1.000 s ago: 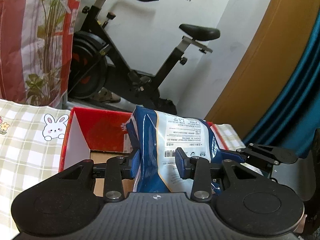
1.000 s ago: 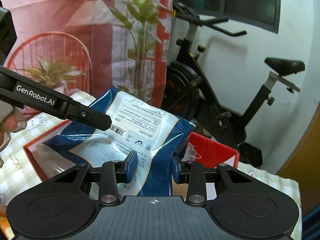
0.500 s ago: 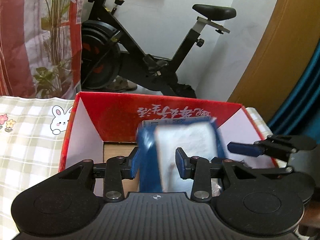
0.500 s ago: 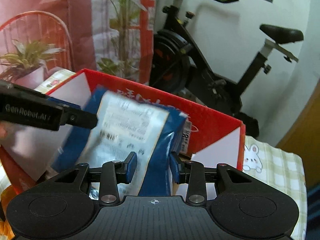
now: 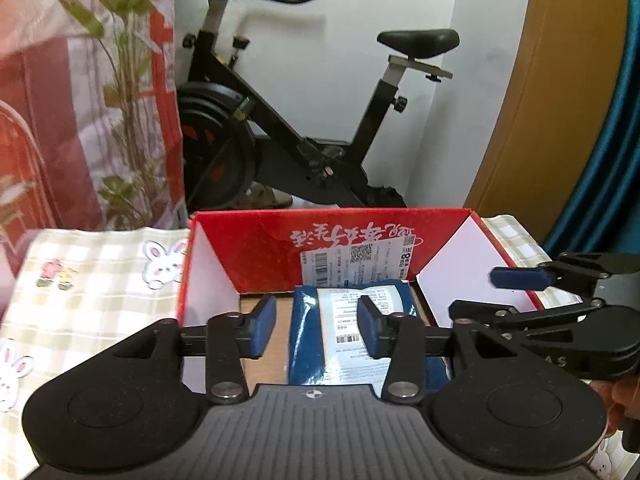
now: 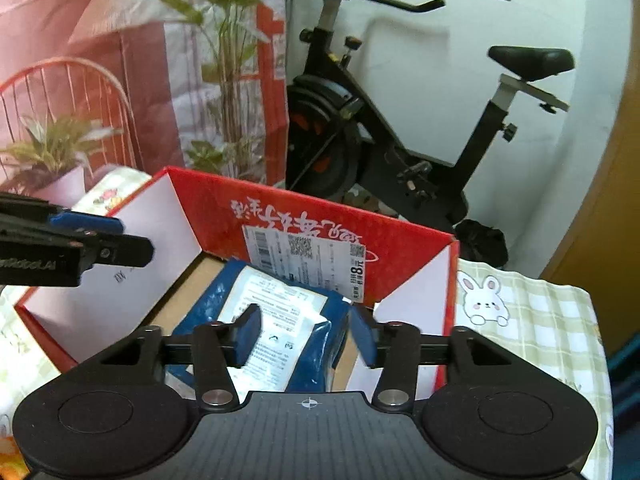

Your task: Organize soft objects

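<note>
A blue soft packet with a white label (image 5: 340,332) lies flat on the floor of the open red cardboard box (image 5: 256,248). It also shows in the right wrist view (image 6: 280,320), inside the same box (image 6: 280,208). My left gripper (image 5: 316,330) is open above the packet, its pads apart and not touching it. My right gripper (image 6: 306,334) is open too, just above the packet's near end. Each gripper shows in the other's view: the right one (image 5: 560,292) over the box's right wall, the left one (image 6: 72,248) over its left wall.
The box stands on a table with a green checked cloth with rabbit prints (image 5: 100,280). Behind the table are a black exercise bike (image 5: 304,132), a red and white curtain with a plant (image 5: 100,100), a white wall and a blue curtain (image 5: 608,160).
Both grippers lowered the blue packet into the red box, then opened and let go. The packet now lies flat on the box floor.
</note>
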